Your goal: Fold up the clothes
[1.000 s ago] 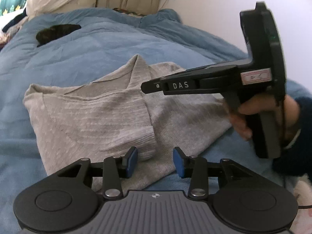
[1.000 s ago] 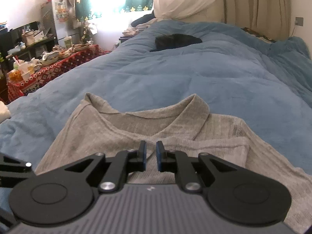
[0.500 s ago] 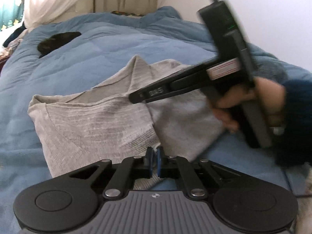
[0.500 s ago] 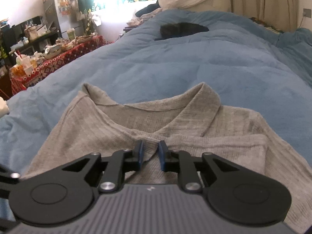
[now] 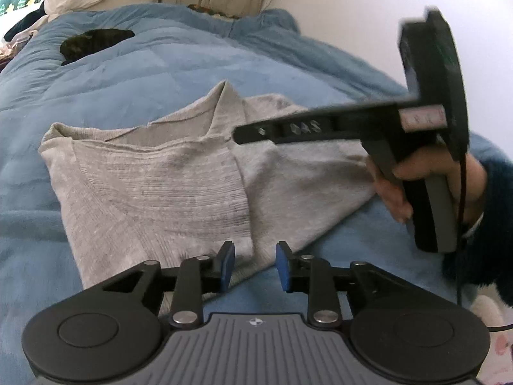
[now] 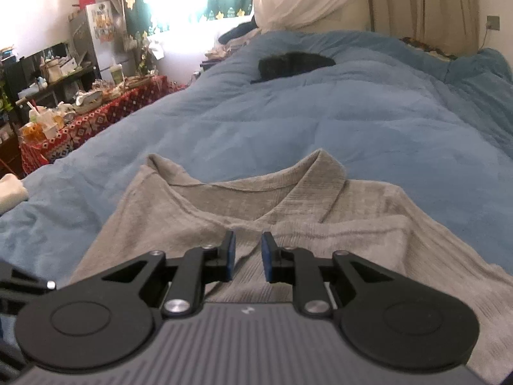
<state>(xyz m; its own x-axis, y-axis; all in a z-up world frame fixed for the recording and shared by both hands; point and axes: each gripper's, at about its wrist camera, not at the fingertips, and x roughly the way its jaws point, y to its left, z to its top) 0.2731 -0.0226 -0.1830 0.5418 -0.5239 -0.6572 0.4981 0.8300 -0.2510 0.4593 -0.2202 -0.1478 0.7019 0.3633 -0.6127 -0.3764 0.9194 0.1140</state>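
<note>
A grey ribbed knit top (image 5: 166, 186) lies on the blue bed cover, collar at the far end, one side folded over its front. It also shows in the right wrist view (image 6: 320, 224). My left gripper (image 5: 255, 264) is open and empty just above the top's near edge. My right gripper (image 6: 247, 255) is open and empty, low over the folded front below the collar. In the left wrist view the right gripper (image 5: 250, 133) reaches in from the right, held by a hand, above the top.
The blue bed cover (image 6: 320, 122) stretches far ahead. A dark garment (image 6: 293, 64) lies on it at the far end. A cluttered table with a red patterned cloth (image 6: 105, 115) stands left of the bed. A wall runs along the bed's right side.
My left gripper closed half a second ago and has opened again, empty. My right gripper opened wider and moved slightly back and up. The top lies as before.
</note>
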